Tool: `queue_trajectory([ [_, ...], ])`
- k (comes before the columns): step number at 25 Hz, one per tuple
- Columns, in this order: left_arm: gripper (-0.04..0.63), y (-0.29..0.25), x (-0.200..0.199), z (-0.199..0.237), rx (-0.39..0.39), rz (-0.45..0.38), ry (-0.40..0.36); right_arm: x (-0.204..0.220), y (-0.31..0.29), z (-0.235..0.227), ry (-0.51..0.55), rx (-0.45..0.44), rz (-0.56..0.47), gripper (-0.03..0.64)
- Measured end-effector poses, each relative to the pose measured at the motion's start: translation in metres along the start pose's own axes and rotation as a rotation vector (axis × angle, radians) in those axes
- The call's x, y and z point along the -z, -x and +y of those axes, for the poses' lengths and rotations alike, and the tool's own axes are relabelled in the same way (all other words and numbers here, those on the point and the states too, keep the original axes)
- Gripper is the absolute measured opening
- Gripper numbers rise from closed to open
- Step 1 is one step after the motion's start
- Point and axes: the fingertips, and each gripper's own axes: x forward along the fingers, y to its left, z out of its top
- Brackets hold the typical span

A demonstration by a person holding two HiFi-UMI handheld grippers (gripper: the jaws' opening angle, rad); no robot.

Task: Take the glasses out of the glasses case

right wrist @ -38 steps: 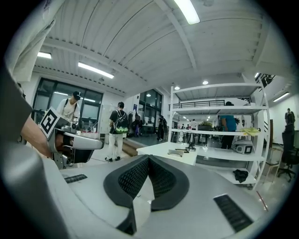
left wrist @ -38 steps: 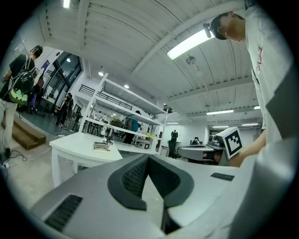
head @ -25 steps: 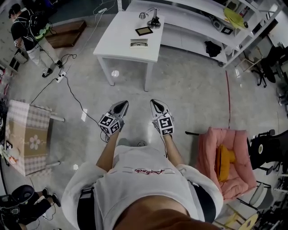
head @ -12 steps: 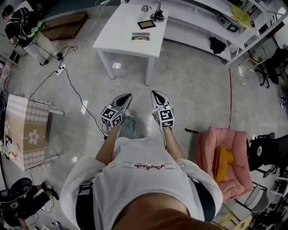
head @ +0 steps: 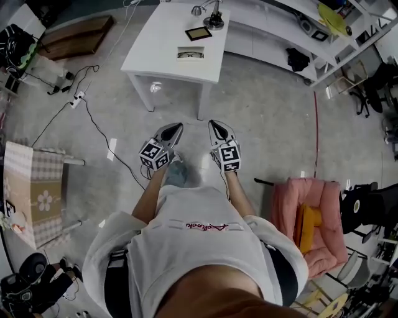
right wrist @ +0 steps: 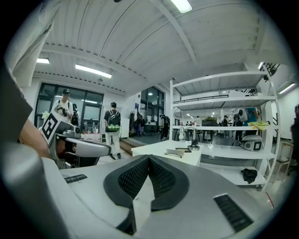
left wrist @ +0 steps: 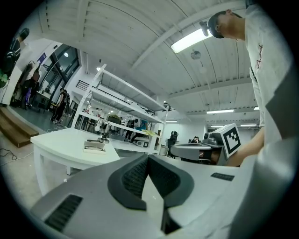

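Observation:
The glasses case [head: 190, 54] lies closed-looking and pale on the white table [head: 155, 59], far ahead of me across bare floor. The left gripper view shows the case [left wrist: 95, 147] small on the table top, and the right gripper view shows the case [right wrist: 175, 154] too. My left gripper [head: 176, 127] and right gripper [head: 213, 124] are held side by side at waist height, pointing level at the table. Both are shut with nothing between their pads [left wrist: 135, 175] [right wrist: 161, 177]. Whether glasses lie inside the case I cannot tell.
A dark tablet [head: 198, 33] and a desk lamp [head: 214, 18] share the table. White shelving [head: 280, 28] runs behind it. A pink armchair [head: 311, 217] stands at the right, a checked-cloth table [head: 34, 192] at the left. Cables and a power strip [head: 76, 99] trail on the floor.
Both grippers have moved forward toward the white table, still shut and side by side. The table and case sit slightly nearer in the head view.

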Motion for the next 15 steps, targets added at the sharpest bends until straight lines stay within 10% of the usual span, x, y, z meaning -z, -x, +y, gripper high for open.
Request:
queue_trajectory([
  [15,-0.009,-0.056,-0.044,0.130,0.044,0.020,0.017,-0.028,-0.141,-0.029,-0.022,0.030,0.021,0.021],
])
